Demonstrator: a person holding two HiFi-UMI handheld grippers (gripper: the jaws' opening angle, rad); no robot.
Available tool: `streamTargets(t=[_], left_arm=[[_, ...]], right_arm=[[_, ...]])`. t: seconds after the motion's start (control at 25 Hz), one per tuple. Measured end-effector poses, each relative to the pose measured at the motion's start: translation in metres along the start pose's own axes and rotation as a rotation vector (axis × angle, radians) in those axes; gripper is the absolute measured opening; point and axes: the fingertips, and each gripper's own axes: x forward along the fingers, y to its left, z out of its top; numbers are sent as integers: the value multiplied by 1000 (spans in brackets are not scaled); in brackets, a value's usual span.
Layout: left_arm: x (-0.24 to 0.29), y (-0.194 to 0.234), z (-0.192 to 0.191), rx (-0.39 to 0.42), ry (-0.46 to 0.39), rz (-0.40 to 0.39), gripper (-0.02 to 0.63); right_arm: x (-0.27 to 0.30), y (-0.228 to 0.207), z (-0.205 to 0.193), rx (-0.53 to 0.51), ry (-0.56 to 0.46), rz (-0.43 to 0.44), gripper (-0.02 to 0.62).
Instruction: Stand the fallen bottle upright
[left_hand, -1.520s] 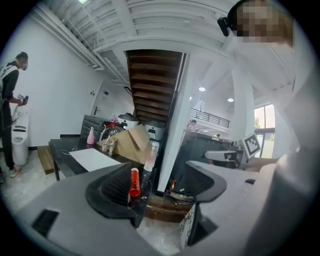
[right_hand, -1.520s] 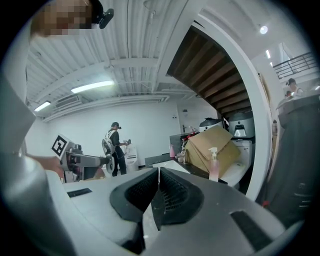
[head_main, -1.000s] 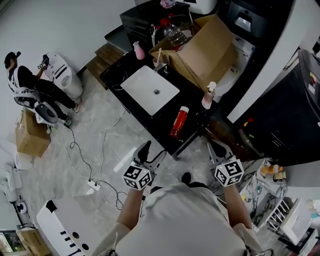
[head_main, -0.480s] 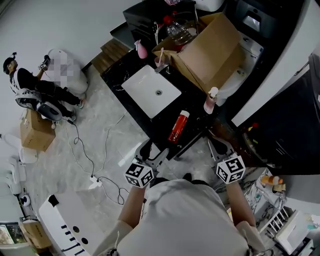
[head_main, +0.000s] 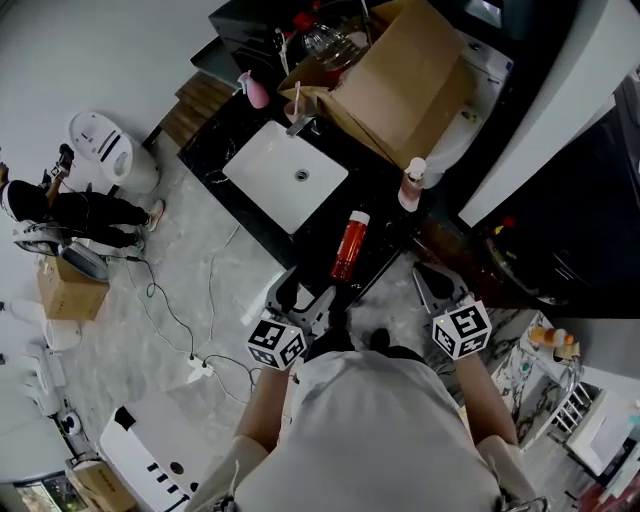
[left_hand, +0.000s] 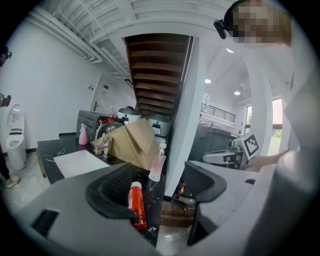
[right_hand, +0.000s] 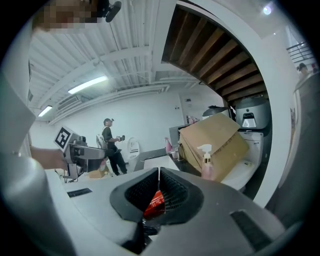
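Left gripper (head_main: 303, 297) wide, empty; right gripper (head_main: 437, 283) pinched closed. Red bottle (head_main: 348, 245) lies just beyond left one (nearer arm), long axis near-to-far, cap far.

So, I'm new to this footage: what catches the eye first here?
The red bottle lying on its side on the black counter, right of the white sink. Behind it a big cardboard box fills the counter's back, with a pink pump bottle upright beside it.
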Motion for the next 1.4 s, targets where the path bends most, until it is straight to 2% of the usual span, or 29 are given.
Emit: streamTargets(t=[0.52, 0.88, 1.12, 1.4], left_arm=[[44, 32, 5, 62, 82, -185, 327], [88, 40, -20, 77, 172, -290, 337], [122, 49, -45, 75, 255, -320, 341], [168, 62, -87, 98, 398, -310, 342]], right_arm=[[19, -2, 13, 52, -33, -169, 34], [21, -10, 9, 76, -15, -263, 34], [24, -17, 5, 92, 10, -317, 34], [28, -24, -4, 121, 30, -358, 34]])
